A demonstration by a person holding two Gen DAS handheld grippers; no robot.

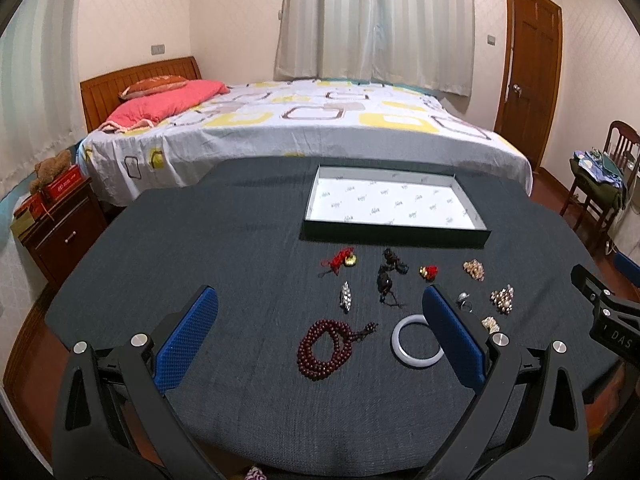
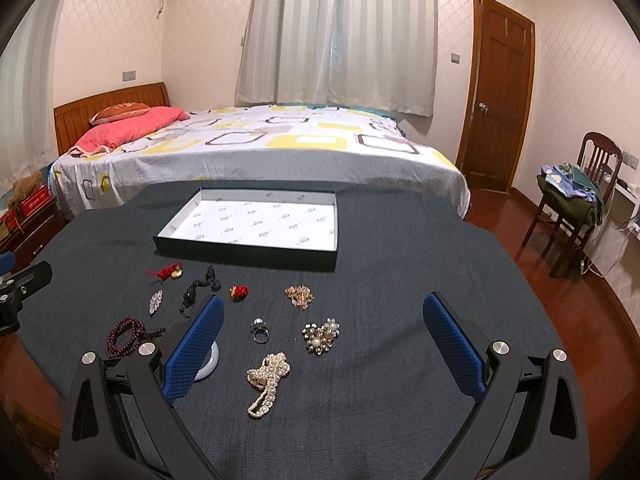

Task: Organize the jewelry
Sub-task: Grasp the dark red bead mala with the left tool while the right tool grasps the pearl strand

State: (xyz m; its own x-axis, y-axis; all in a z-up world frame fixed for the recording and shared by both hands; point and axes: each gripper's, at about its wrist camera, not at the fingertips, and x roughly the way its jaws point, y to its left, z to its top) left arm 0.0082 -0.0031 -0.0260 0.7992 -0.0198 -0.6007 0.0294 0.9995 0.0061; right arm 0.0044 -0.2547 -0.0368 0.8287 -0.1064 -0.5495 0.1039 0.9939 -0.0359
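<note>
- Presently, left wrist view: left gripper (image 1: 320, 320), blue-padded jaws spread wide, nothing held, hovering above the dark grey cloth-covered table (image 1: 200, 240). Below it lie a dark red wooden bead string (image 1: 326, 350) and a white jade-like bangle (image 1: 416, 342). Beyond them a shallow rectangular box with a white printed lining (image 1: 394, 202) sits bare of jewelry.
- Right wrist view: right gripper (image 2: 324, 340), jaws likewise wide apart and holding nothing. Between its pads lie a coiled cream pearl necklace (image 2: 269, 378), a silver ring with a round stone (image 2: 260, 330) and a gold-toned pearl cluster brooch (image 2: 320, 336).
- Step in hand: opening approach (no piece boxed yet).
- Next move, by my judgement: lower onto one piece, close, and carry it to the box.
</note>
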